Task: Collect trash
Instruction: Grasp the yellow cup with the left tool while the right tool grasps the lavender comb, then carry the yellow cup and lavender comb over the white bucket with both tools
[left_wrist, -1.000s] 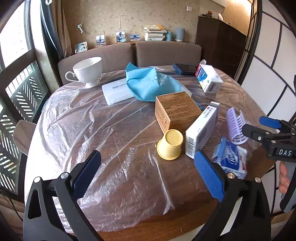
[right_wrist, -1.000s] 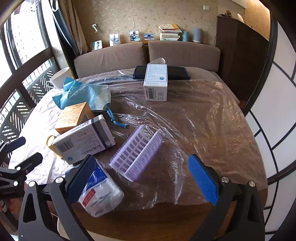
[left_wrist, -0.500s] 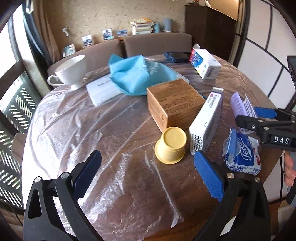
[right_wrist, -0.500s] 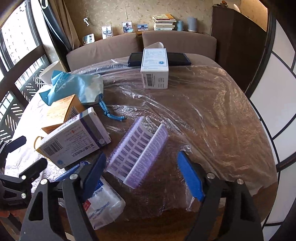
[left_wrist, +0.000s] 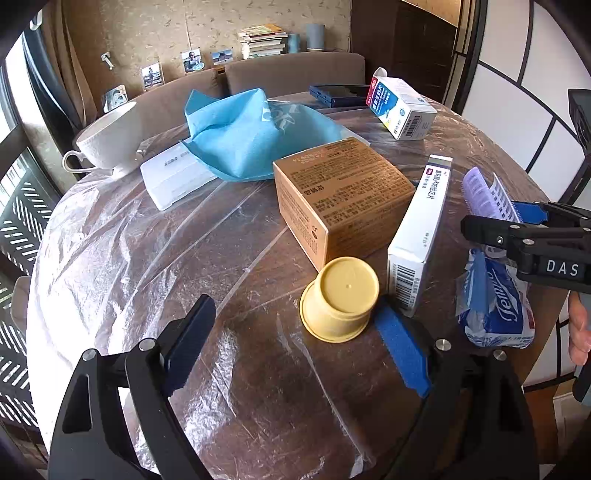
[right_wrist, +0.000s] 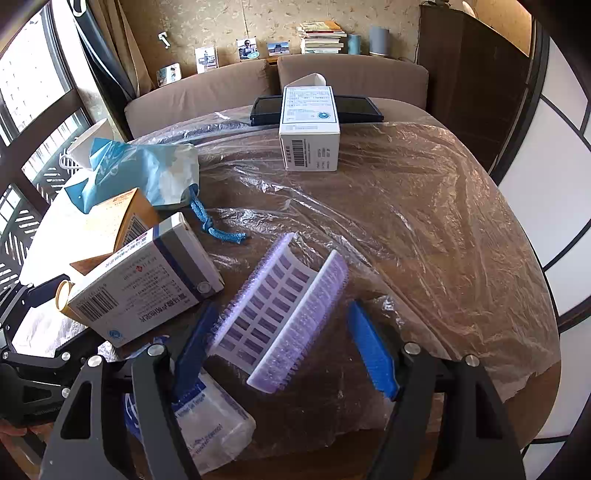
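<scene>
A small yellow cup (left_wrist: 340, 299) stands upside down on the plastic-covered round table (left_wrist: 147, 240). My left gripper (left_wrist: 295, 332) straddles it with its jaws closing; the right pad (left_wrist: 399, 347) is close against the cup and the left pad stands well clear. In the right wrist view a curved purple plastic tray (right_wrist: 280, 314) lies between the closing jaws of my right gripper (right_wrist: 280, 347). Its left pad (right_wrist: 192, 343) is at the tray's edge, while the right pad (right_wrist: 369, 350) is apart from it. A tissue pack (right_wrist: 210, 424) lies under the left finger.
A brown carton (left_wrist: 343, 195), a white-and-purple medicine box (left_wrist: 417, 236) and the tissue pack (left_wrist: 495, 306) crowd around the cup. Farther back are a blue cloth bag (left_wrist: 243, 136), a white teacup (left_wrist: 110, 136), a flat white box (left_wrist: 173, 177) and a blue-and-white box (left_wrist: 402, 107).
Both grippers have come down and closer to the table. The left jaws have narrowed around the yellow cup. The right jaws have narrowed around the purple tray.
</scene>
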